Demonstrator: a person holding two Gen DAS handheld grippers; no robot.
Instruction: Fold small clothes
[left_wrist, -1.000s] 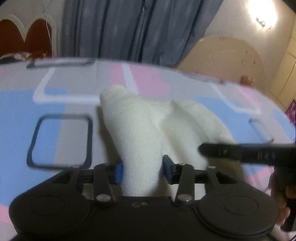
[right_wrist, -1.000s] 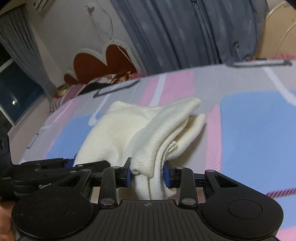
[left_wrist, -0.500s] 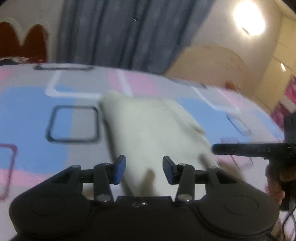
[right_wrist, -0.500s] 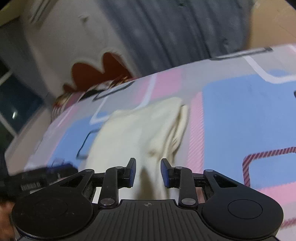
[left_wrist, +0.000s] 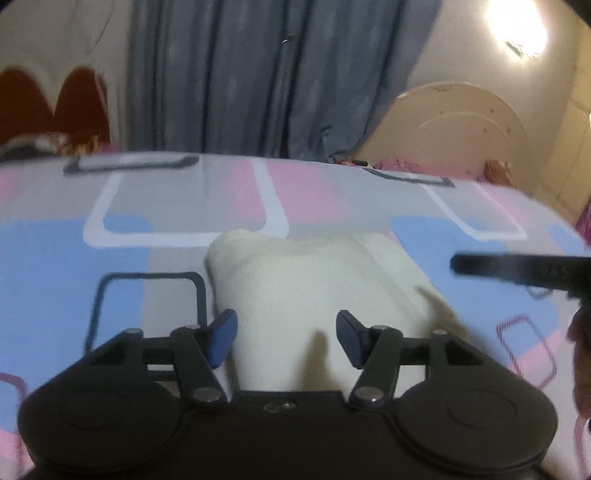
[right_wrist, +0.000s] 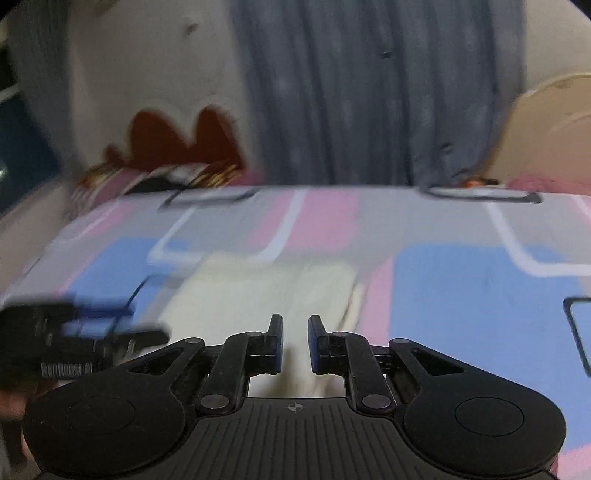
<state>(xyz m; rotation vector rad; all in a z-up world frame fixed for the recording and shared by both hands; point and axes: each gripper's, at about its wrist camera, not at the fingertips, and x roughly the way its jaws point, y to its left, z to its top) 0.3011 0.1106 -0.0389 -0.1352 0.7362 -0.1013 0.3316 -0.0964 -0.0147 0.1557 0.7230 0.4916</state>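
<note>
A cream knitted garment (left_wrist: 317, 291) lies folded flat on the bed's patterned sheet (left_wrist: 70, 266). My left gripper (left_wrist: 286, 334) hovers above its near end with the jaws opening and nothing pinched between the blue pads. In the right wrist view the same garment (right_wrist: 258, 295) appears blurred, just past my right gripper (right_wrist: 295, 341). Its jaws are closing, a narrow gap still shows, and no cloth sits between them. Each gripper shows at the edge of the other's view: the right one (left_wrist: 517, 271), the left one (right_wrist: 85, 332).
The sheet (right_wrist: 461, 295) has pink, blue and grey blocks with outlined rectangles. Grey curtains (left_wrist: 266, 74) hang behind the bed. A red scalloped headboard (right_wrist: 173, 144) with pillows stands far left, a cream curved board (left_wrist: 454, 129) far right. A hand (left_wrist: 581, 365) shows at the right edge.
Both grippers have let go of the cream garment and lifted off it. The garment has dropped from a raised bunch to lying flat. The left jaws stand wider, the right jaws narrower.
</note>
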